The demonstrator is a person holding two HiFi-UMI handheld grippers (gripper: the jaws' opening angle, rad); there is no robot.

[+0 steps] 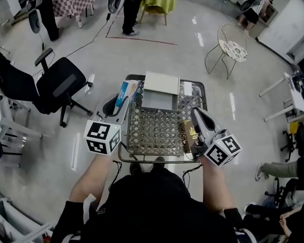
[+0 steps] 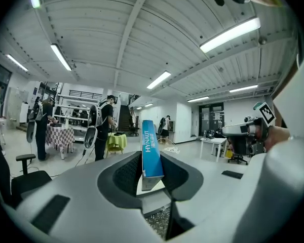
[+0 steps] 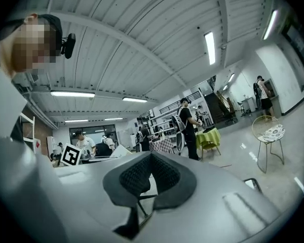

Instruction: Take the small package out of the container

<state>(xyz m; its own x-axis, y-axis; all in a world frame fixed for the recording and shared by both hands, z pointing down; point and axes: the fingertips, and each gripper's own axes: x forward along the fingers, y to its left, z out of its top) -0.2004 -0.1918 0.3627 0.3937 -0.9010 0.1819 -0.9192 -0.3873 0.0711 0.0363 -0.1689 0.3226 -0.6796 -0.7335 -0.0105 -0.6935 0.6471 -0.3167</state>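
Observation:
A wire mesh basket (image 1: 154, 131) stands in front of me. My left gripper (image 1: 120, 105) is shut on the small package (image 1: 125, 92), a slim blue and white box held up over the basket's left rim. In the left gripper view the small package (image 2: 151, 150) stands on edge between the dark pads (image 2: 125, 176). My right gripper (image 1: 199, 117) hovers over the basket's right side, shut with nothing in it; the right gripper view shows its jaws (image 3: 151, 158) meeting at the tips. A brown and gold pack (image 1: 188, 134) lies in the basket just under it.
A white box (image 1: 160, 90) sits at the basket's far end, with a small white item (image 1: 187, 88) beside it. A black office chair (image 1: 61, 85) stands to the left and a wire chair (image 1: 228, 47) to the far right. People stand by tables at the back.

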